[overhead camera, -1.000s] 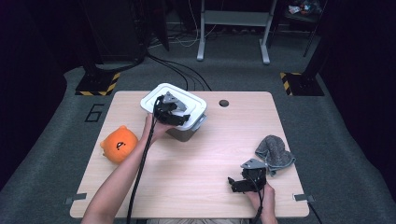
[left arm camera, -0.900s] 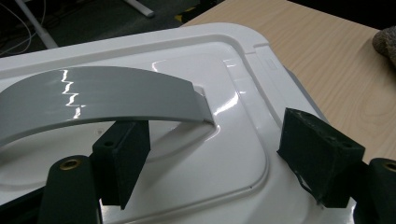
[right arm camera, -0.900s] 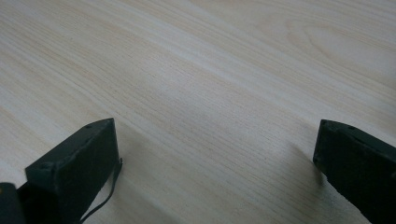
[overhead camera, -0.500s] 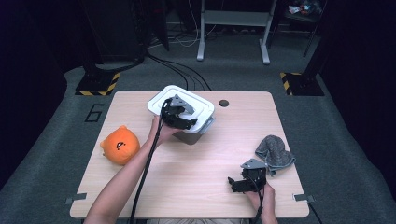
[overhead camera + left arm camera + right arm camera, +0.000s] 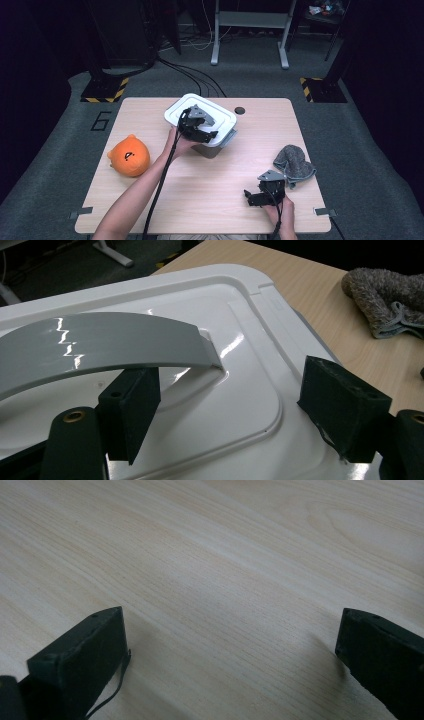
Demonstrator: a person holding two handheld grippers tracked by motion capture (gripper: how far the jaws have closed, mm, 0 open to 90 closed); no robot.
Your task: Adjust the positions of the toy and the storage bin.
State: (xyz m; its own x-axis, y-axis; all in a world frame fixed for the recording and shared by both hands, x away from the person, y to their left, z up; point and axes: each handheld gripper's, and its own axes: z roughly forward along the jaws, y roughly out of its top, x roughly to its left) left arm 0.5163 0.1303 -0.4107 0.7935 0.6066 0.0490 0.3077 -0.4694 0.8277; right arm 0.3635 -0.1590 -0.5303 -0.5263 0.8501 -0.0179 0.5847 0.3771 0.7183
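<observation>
A white lid (image 5: pixel 222 116) with a curved grey handle (image 5: pixel 100 342) lies a little askew over a grey bin (image 5: pixel 210 149) at the middle back of the wooden table (image 5: pixel 210 210). My left gripper (image 5: pixel 204 131) hovers right on that lid (image 5: pixel 240 325). In the left gripper view it (image 5: pixel 235 410) is open, its left jaw tucked under the handle's end and its right jaw over bare lid. My right gripper (image 5: pixel 250 196) rests near the front right edge. Open, it (image 5: pixel 230 645) has only bare wood between its jaws.
An orange plush toy (image 5: pixel 129 156) sits at the table's left side. A crumpled grey cloth (image 5: pixel 295 164) lies at the right, just behind the right hand, and is also in the left gripper view (image 5: pixel 385 295). A small dark hole (image 5: pixel 240 110) marks the tabletop behind the bin.
The left gripper and the white lid have shifted a little to the right over the bin. The right hand and gripper have stayed put.
</observation>
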